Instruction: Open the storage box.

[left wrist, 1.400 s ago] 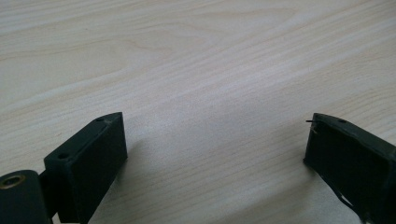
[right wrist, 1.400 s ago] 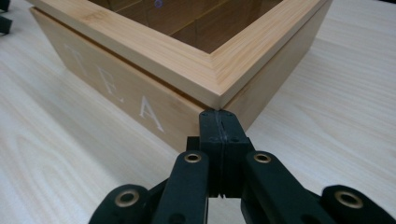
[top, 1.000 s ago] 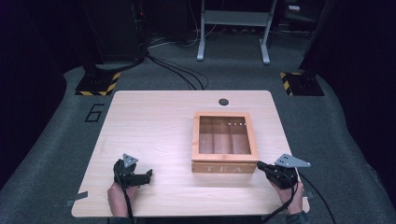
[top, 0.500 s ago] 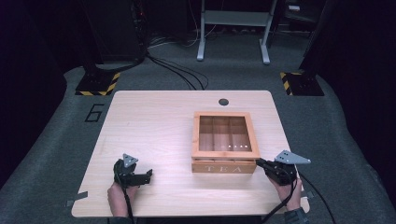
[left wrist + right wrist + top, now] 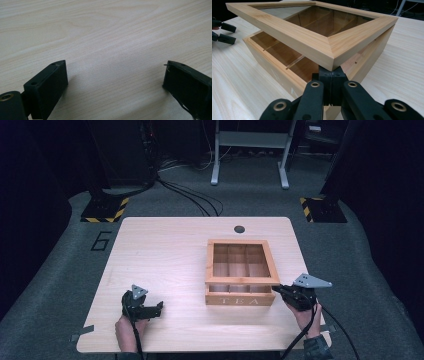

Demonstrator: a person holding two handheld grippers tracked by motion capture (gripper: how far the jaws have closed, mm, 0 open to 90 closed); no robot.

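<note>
Where the right gripper [image 5: 332, 75] meets the wooden tea box [image 5: 240, 295], its closed jaws sit wedged under the front corner of the glass-paned lid [image 5: 324, 45], propping it ajar; the dividers inside look dim. Well apart, the left gripper [image 5: 115, 82] rests wide and empty on the pale woodgrain table [image 5: 165, 250].

Grey carpet floor [image 5: 60, 270], dark room, white metal stand [image 5: 250, 140], striped bases [image 5: 105, 210].
</note>
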